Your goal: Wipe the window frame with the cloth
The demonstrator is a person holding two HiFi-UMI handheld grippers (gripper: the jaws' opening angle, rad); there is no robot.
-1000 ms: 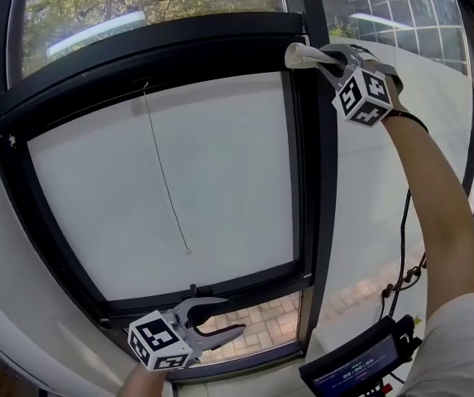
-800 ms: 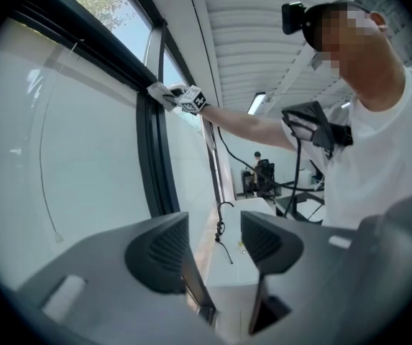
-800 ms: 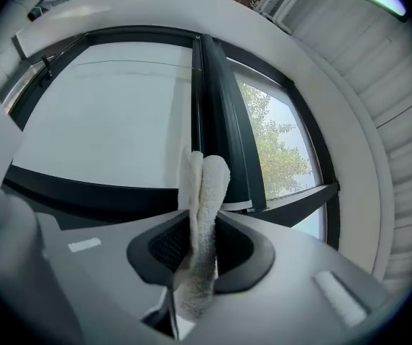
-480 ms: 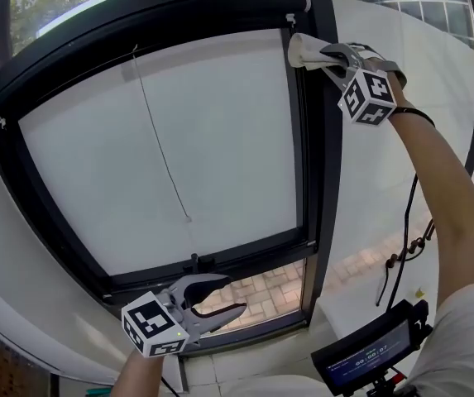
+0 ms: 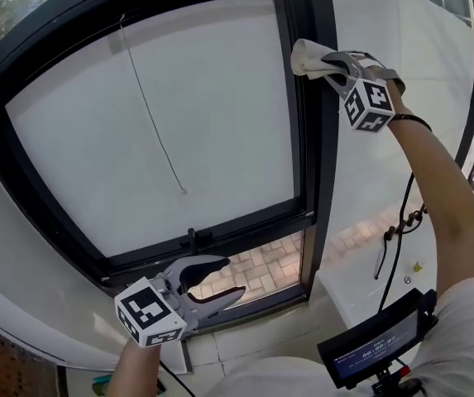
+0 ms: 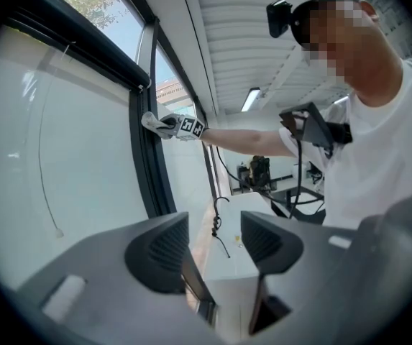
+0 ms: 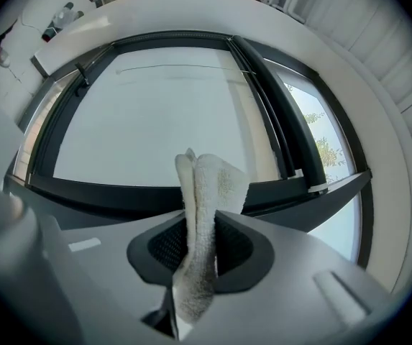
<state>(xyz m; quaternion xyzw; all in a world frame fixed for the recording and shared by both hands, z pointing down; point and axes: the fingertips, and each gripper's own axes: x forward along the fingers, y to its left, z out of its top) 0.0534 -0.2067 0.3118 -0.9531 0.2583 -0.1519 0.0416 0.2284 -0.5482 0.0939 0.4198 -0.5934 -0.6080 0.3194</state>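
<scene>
One cloth (image 5: 309, 59), white and folded, is clamped between the jaws of the right hand-held gripper (image 5: 334, 63) and pressed against the black upright (image 5: 318, 155) of the window frame. A second ago it sat right in the corner where that upright meets the top rail. Now that corner is well above it, so the cloth has slid down the upright. This reads as a downward wiping stroke under way, with the long run down to the bottom rail (image 5: 237, 242) probably left to do.

The left hand-held gripper (image 5: 220, 286) has stayed low, near the bottom rail, its jaws apart with nothing between them.

The frame is dark, smooth and narrow, so the cloth needs steady pressure to keep flat on it. Behind the glass hangs a white blind (image 5: 179, 114) with a thin cord (image 5: 147, 106). Below the blind, clear glass shows brick paving (image 5: 257, 273).

Right of the upright are another pane and a white ledge (image 5: 361, 292) with a cable (image 5: 398, 238) over it. A small screen (image 5: 375, 352) sits at the person's chest. The left gripper view shows a ribbed ceiling with a strip light (image 6: 250, 99).
</scene>
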